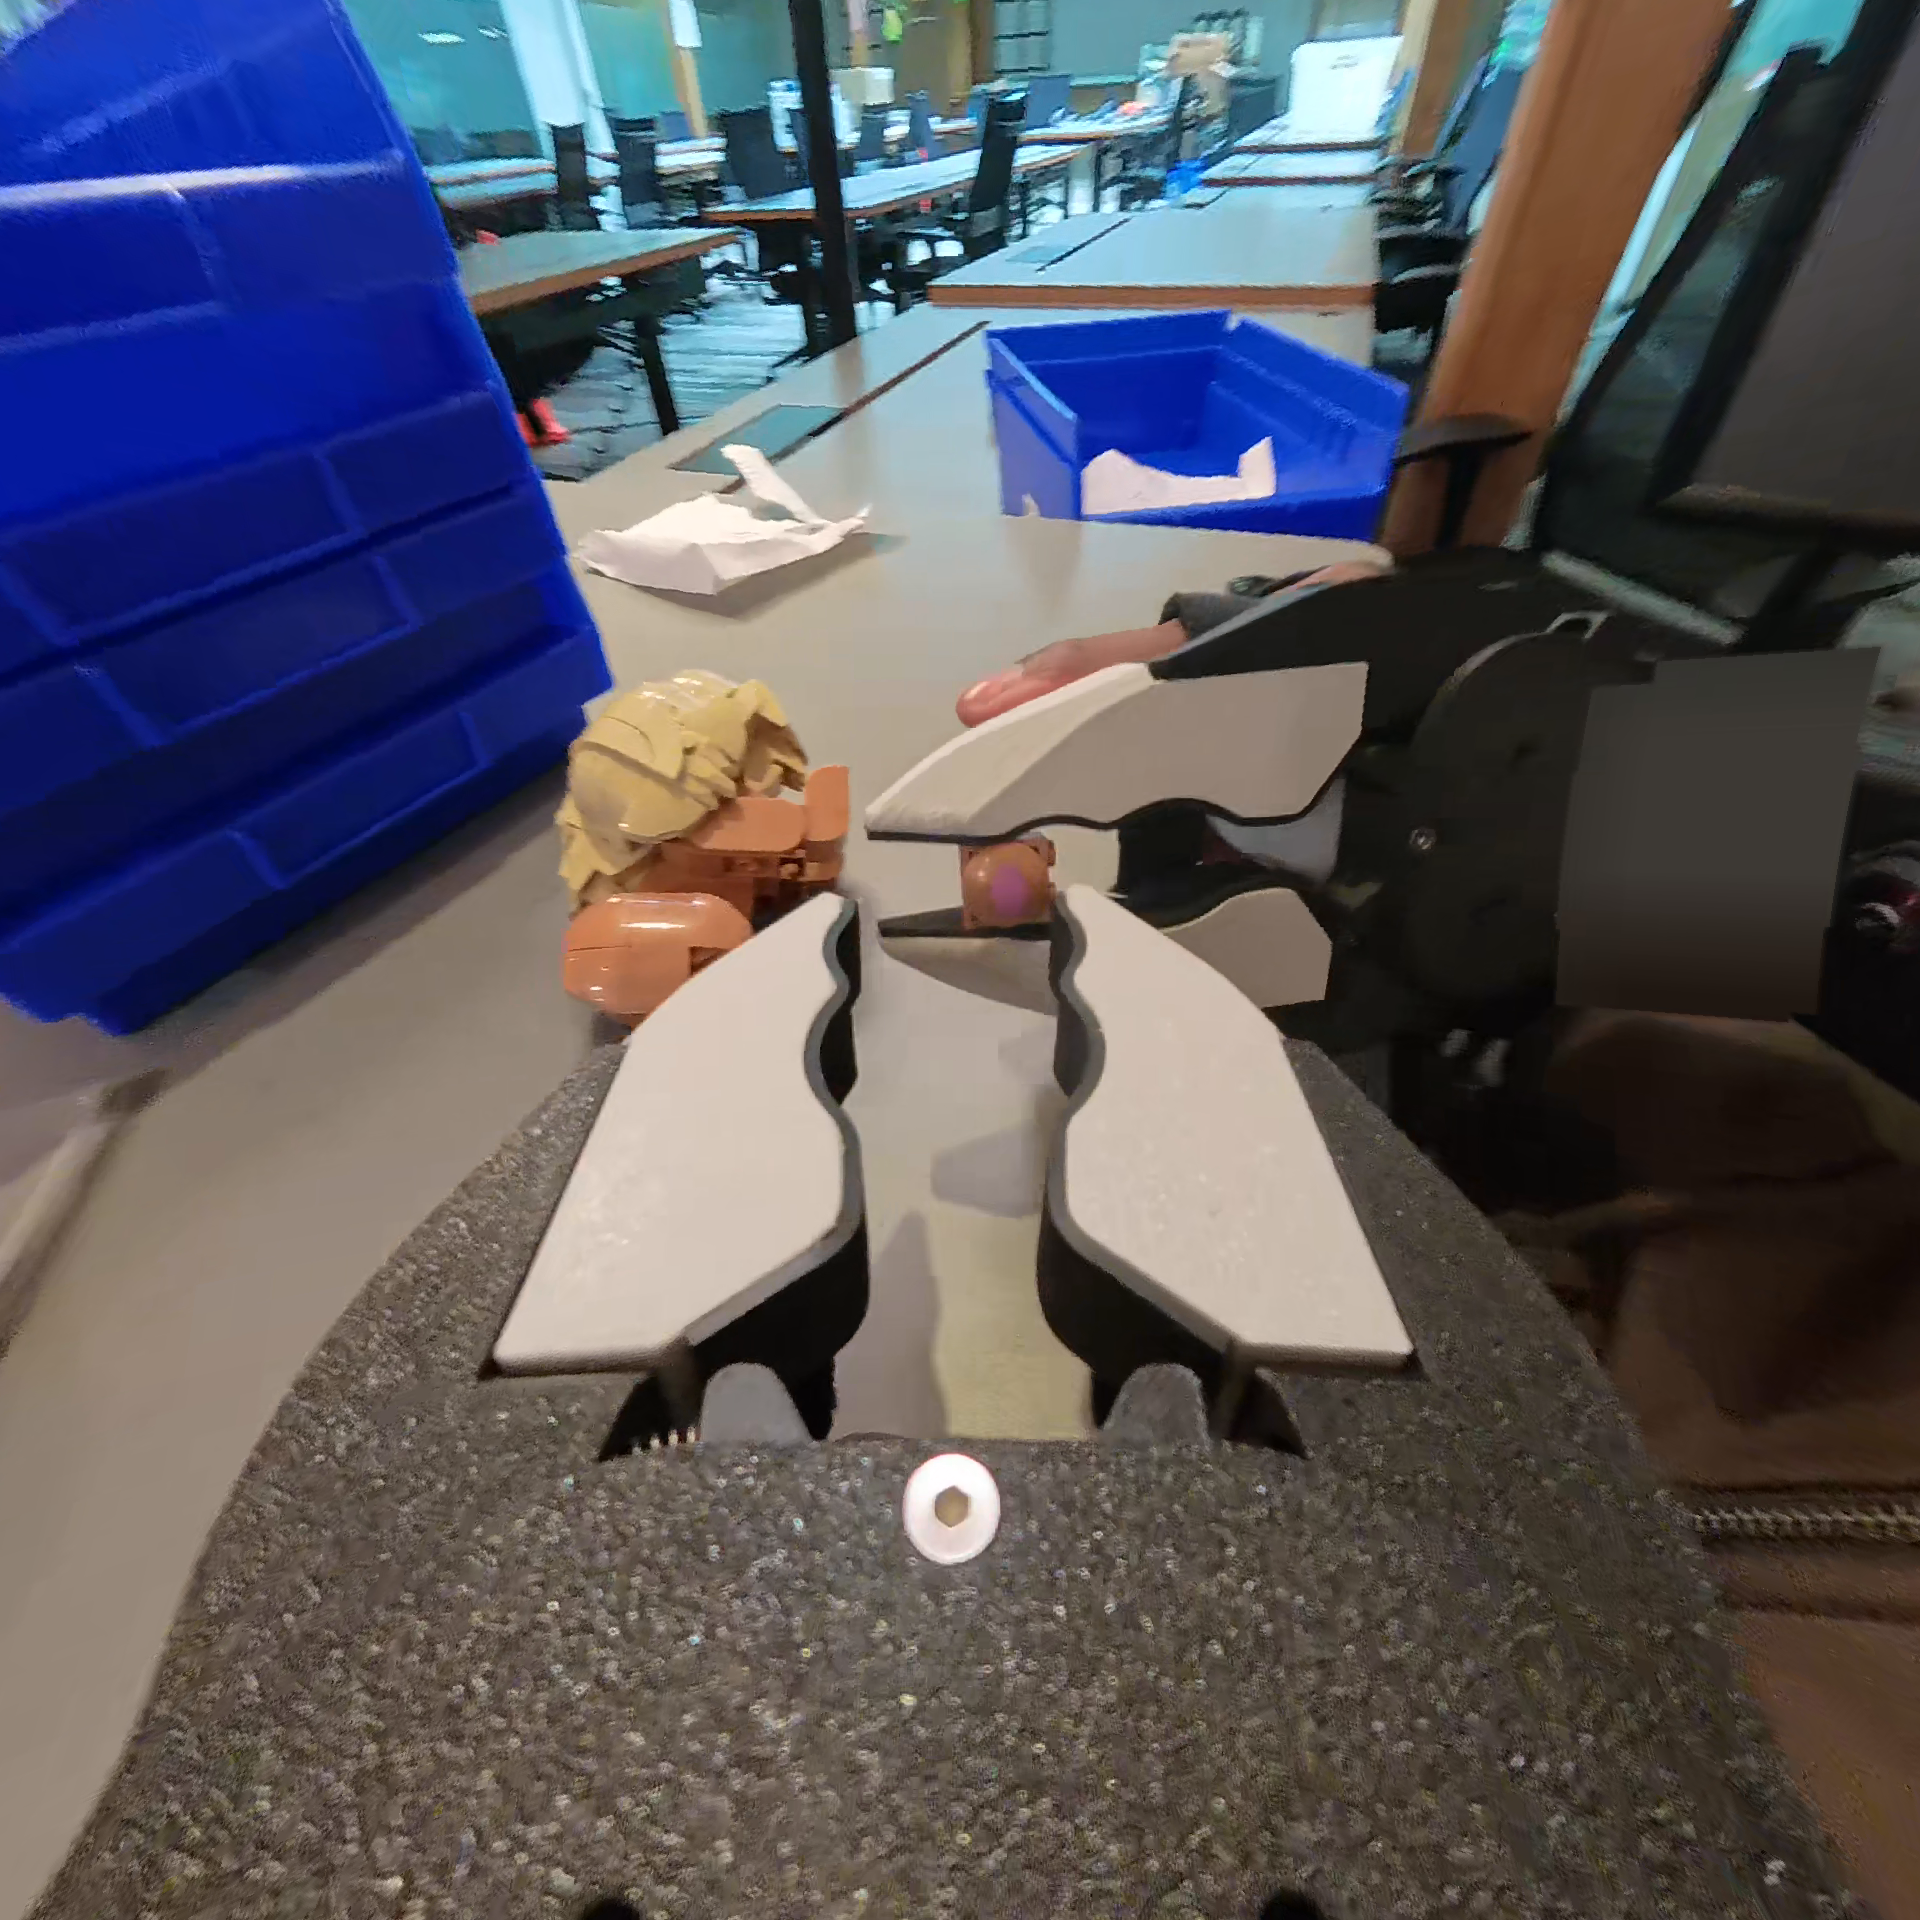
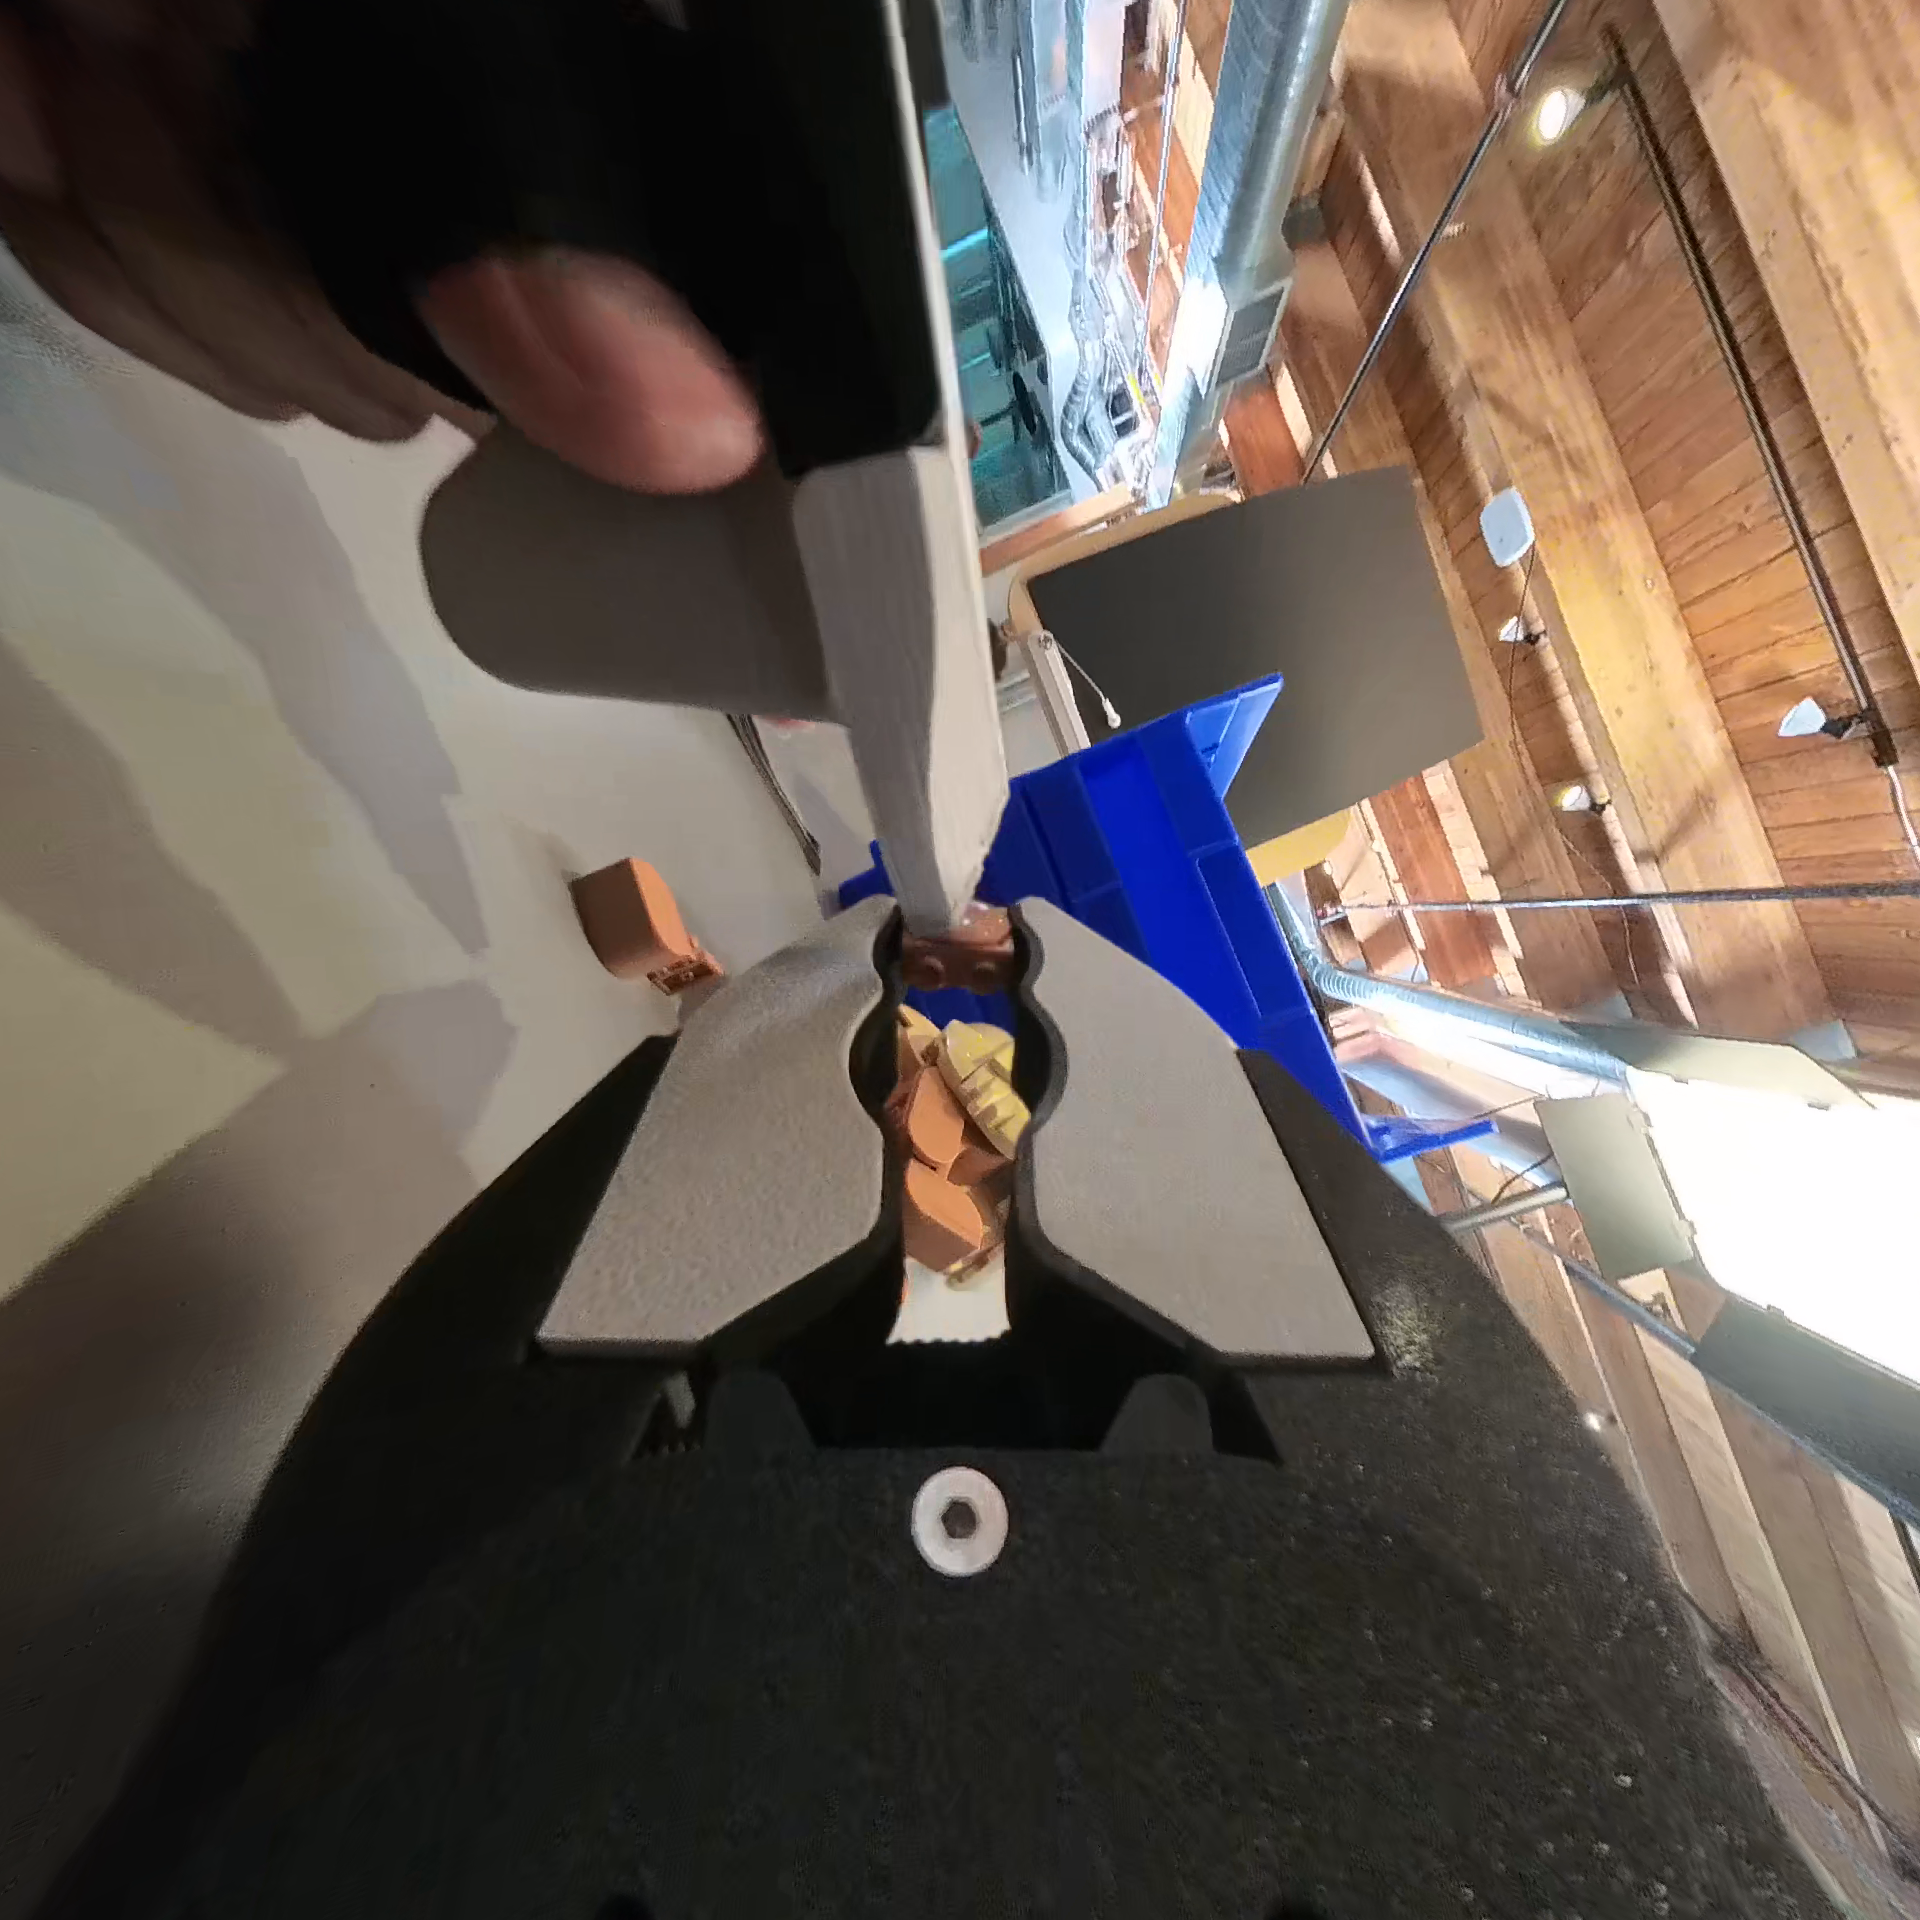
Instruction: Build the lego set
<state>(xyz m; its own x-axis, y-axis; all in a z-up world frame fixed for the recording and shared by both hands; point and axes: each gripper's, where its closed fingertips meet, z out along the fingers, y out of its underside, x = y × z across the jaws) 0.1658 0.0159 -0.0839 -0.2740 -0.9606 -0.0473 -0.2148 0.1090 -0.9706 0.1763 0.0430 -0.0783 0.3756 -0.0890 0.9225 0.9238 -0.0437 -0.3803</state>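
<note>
A partly built lego figure (image 1: 696,821), tan hair on brown parts, lies on the grey table (image 1: 312,1143). My right gripper (image 1: 878,873) comes in from the right, turned on its side, and is shut on a small brown lego piece (image 1: 1003,883) with a purple spot. My left gripper (image 1: 961,914) is open, its tips either side of that piece, the right tip close against it. In the right wrist view, the right gripper (image 2: 956,935) pinches the brown piece (image 2: 956,964). A left gripper finger (image 2: 914,727) meets it from above. The figure (image 2: 951,1132) shows between the fingers.
A big blue bin (image 1: 239,540) stands close on the left, right behind the figure. A smaller blue bin (image 1: 1195,416) and crumpled white paper (image 1: 717,540) lie farther back. A loose brown lego part (image 2: 634,920) sits on the table. A person's finger (image 1: 1029,675) lies behind the right gripper. Less than 4 cm separates the two grippers' tips.
</note>
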